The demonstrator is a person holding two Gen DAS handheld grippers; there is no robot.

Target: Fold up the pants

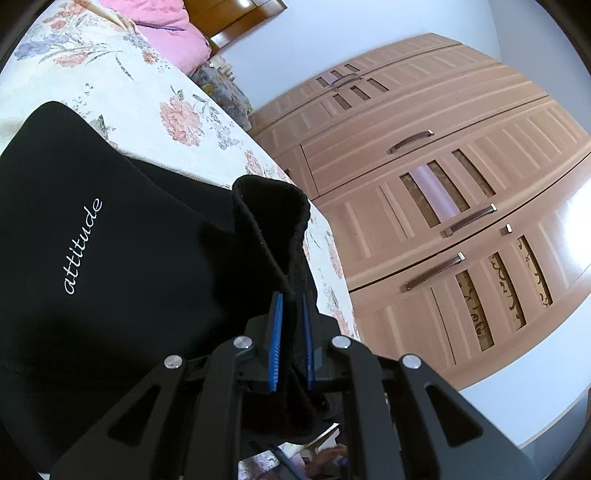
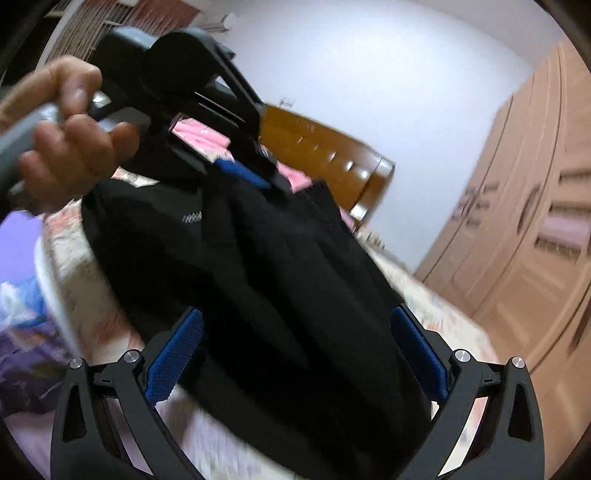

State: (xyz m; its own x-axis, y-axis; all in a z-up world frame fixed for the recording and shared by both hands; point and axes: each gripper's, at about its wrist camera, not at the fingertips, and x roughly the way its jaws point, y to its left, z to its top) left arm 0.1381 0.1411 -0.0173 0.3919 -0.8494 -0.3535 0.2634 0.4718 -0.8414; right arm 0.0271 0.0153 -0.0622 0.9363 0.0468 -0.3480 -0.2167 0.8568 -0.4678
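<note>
Left gripper [image 1: 292,295] jaws clenched on thick ribbed hem of black pants [image 1: 110,240] (soft knit). Right gripper [image 2: 295,328] jaws released, wide apart over floral bed [image 1: 155,96].

Showing black skeletal linkage arms with silver round pivot screws on both grippers [image 1: 291,306] [image 2: 295,332]; wearing ribbed blue pads [image 2: 173,354] on each finger.

bed: floral sheet [image 1: 155,85] | pink pillow [image 1: 162,33] | wooden wardrobe [image 1: 461,221]
</note>
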